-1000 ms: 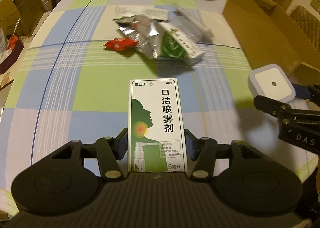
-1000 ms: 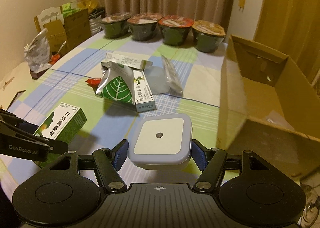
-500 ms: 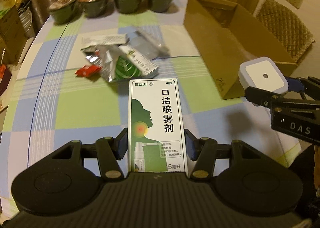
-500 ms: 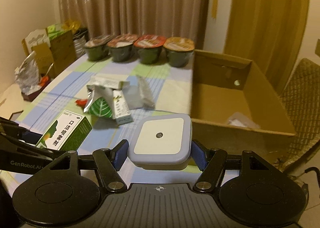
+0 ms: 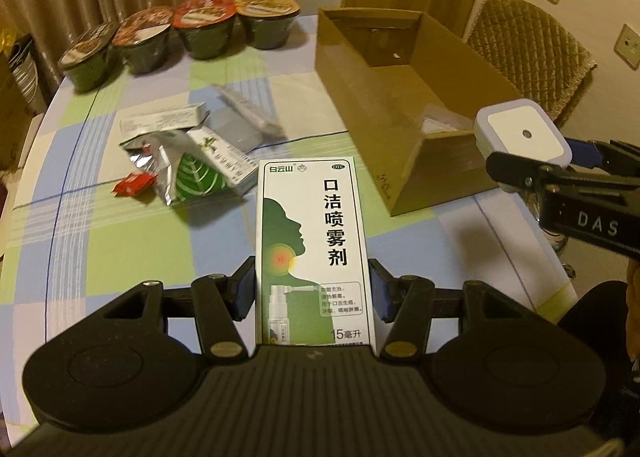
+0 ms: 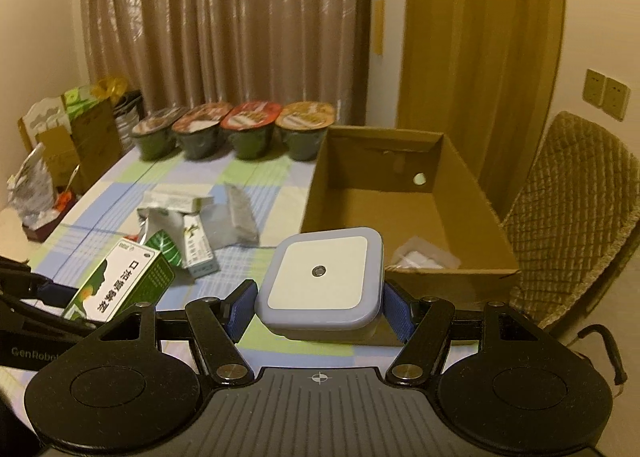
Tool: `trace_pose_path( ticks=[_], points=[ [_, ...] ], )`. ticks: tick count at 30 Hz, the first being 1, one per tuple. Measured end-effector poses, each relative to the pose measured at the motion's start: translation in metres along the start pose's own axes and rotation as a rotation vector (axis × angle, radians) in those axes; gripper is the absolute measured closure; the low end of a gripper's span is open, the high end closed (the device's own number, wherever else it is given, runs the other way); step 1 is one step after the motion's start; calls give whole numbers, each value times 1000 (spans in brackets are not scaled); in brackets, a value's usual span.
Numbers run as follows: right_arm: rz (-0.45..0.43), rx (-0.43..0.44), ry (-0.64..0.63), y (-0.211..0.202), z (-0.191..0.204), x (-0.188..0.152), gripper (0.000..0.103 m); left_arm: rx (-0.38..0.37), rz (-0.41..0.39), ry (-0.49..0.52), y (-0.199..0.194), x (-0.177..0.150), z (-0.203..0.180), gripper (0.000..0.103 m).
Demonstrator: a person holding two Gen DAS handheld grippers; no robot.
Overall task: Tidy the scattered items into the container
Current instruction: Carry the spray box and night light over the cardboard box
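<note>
The checked tablecloth (image 5: 132,241) spreads beneath both tongs, and the open cardboard box (image 6: 472,193) sits ahead and to the right of the right gripper (image 6: 320,303), a crumpled white paper (image 6: 420,257) lying in its near corner. Ahead and to the left of both tongs, four lidded bowls (image 5: 200,27) line the far edge behind a loose heap of foil packets and cartons (image 5: 188,161), with a small red sachet (image 5: 134,183) at its left side. The left gripper (image 5: 312,289) pinches the green-and-white spray carton (image 5: 312,241) flat between its blue pads, and the right gripper clamps the square white night light (image 6: 320,281) just short of the box's near wall.
</note>
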State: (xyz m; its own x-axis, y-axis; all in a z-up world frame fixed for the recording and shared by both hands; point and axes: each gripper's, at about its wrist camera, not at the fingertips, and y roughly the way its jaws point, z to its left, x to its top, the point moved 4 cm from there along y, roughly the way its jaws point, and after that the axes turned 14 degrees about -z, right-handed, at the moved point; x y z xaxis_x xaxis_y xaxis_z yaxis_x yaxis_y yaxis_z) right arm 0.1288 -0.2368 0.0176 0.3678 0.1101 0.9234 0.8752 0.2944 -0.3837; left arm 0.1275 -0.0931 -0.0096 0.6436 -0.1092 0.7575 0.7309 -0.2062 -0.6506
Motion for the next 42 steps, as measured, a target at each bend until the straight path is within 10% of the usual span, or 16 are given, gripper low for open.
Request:
trace_pose_path(
  ticks=[23, 42],
  points=[
    [-30, -117, 2, 58, -94, 30, 34, -171, -101, 95, 76, 108, -90, 52],
    [9, -134, 19, 82, -116, 12, 34, -192, -61, 115, 138, 109, -99, 52]
  ],
)
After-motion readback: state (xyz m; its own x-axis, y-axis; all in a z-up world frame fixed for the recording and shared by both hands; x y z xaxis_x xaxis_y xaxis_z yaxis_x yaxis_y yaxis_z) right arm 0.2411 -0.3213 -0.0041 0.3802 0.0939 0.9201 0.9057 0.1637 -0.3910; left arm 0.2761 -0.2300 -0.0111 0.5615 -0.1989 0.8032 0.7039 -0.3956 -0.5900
